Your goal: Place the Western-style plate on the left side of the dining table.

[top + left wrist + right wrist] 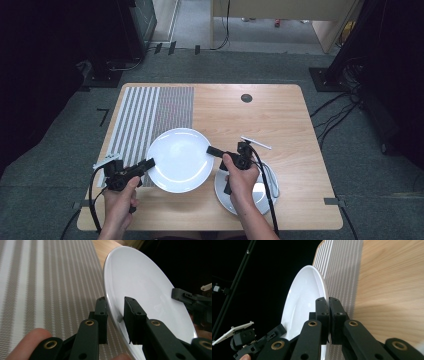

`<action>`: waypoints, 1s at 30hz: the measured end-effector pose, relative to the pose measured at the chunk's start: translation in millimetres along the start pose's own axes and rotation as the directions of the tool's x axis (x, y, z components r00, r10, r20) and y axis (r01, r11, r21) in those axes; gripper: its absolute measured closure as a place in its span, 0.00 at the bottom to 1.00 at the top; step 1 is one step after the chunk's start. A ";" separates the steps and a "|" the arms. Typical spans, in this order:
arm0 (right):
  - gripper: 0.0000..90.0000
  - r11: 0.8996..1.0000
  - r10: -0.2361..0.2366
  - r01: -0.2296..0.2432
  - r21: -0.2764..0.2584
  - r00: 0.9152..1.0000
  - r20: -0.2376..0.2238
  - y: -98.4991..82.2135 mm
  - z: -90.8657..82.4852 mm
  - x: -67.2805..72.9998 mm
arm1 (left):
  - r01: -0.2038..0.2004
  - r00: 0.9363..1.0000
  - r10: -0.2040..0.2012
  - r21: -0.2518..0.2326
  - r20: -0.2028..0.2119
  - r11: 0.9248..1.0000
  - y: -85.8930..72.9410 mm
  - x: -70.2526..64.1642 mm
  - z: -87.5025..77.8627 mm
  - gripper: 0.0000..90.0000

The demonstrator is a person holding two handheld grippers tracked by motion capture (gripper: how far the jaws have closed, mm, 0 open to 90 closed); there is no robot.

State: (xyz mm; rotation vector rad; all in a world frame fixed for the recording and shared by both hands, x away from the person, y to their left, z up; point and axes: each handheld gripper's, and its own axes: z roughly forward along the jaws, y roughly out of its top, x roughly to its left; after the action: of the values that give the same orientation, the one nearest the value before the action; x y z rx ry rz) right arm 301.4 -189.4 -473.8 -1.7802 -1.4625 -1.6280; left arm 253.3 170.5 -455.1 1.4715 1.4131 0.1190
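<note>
Plate [179, 159], white and empty, is carried between both tongs, partly over the striped placemat [150, 114] and partly over bare wood near the middle of the table [280, 125]. Left tongs [148, 163] are clamped on its left rim; in the left gripper view one pad sits under the rim and one on the inner face [133, 315]. Right tongs [212, 149] are clamped on the opposite rim, jaws nearly together on the thin edge [327, 305]. Gripping at two opposite points likely keeps the plate level and stops it swinging.

Second white plate [265, 192] lies flat at the near right edge, under the right hand [241, 181], close beneath the carried rim. A contact risk if the hand dips. Round grommet [246, 98] is well apart at the far side.
</note>
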 end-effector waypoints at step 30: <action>0.98 0.997 0.009 -0.013 0.081 0.999 0.042 21.7 123.7 10.6 | 0.068 0.983 -0.073 -0.032 -0.171 0.997 53.6 85.6 8.4 0.82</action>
State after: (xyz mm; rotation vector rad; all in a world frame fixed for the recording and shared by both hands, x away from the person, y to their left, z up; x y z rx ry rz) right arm 385.0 -97.1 -493.3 -1.7849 -1.5122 -1.5126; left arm 320.7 245.0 -468.8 1.4150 1.5955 0.2237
